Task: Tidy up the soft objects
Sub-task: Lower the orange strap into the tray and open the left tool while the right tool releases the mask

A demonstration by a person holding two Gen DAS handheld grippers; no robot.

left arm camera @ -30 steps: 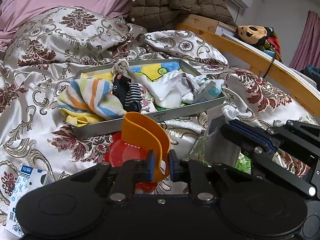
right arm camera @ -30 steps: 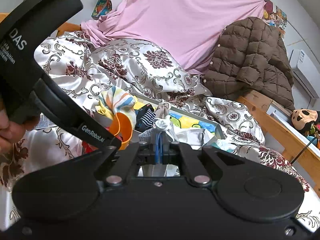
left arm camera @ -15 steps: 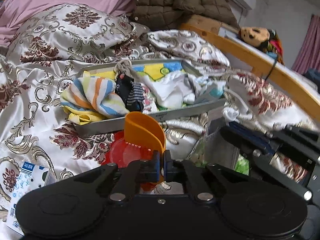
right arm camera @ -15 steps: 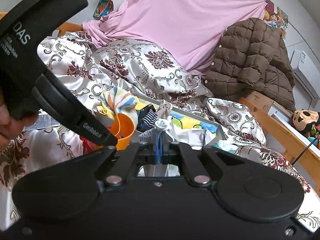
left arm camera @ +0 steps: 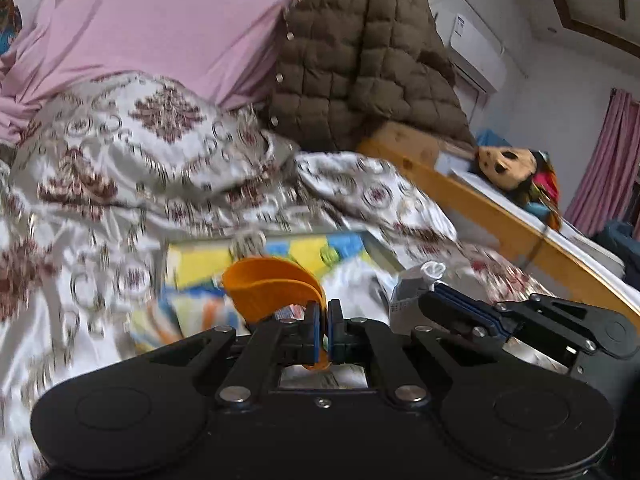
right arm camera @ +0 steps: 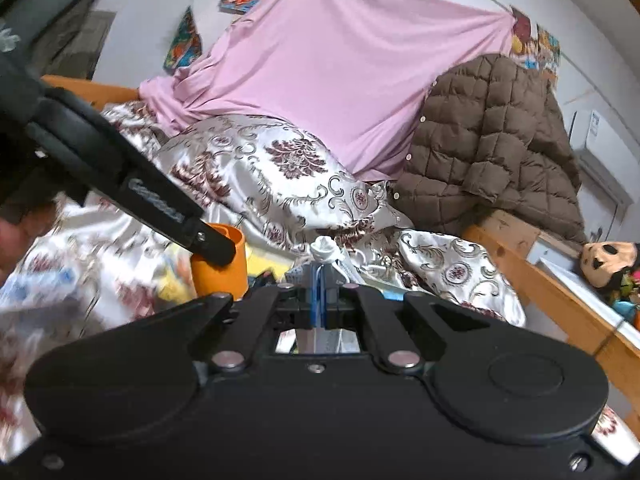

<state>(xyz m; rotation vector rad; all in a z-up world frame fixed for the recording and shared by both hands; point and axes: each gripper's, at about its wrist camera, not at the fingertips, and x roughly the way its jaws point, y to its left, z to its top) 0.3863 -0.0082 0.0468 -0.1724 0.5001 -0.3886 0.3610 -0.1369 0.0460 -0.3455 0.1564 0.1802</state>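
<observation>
My left gripper [left arm camera: 324, 334] is shut on the rim of an orange plastic cup [left arm camera: 272, 292] and holds it up above the bed; the cup also shows in the right wrist view [right arm camera: 218, 264]. My right gripper [right arm camera: 322, 292] is shut on a grey-white knotted bag [right arm camera: 326, 250], which also shows in the left wrist view [left arm camera: 416, 284]. Behind the cup lies a grey metal tray [left arm camera: 378, 250] with soft cloths on a yellow and blue sheet [left arm camera: 304, 250], blurred by motion.
A patterned satin quilt [left arm camera: 152, 152] covers the bed. A pink sheet [right arm camera: 340, 80] and a brown quilted jacket [right arm camera: 492, 140] hang at the back. A wooden bed rail [left arm camera: 492, 216] runs along the right, with a plush toy [left arm camera: 508, 166] behind it.
My left gripper has closed on the orange cup and lifted it off the red lid. Both views have tilted upward. The right gripper still holds the bag.
</observation>
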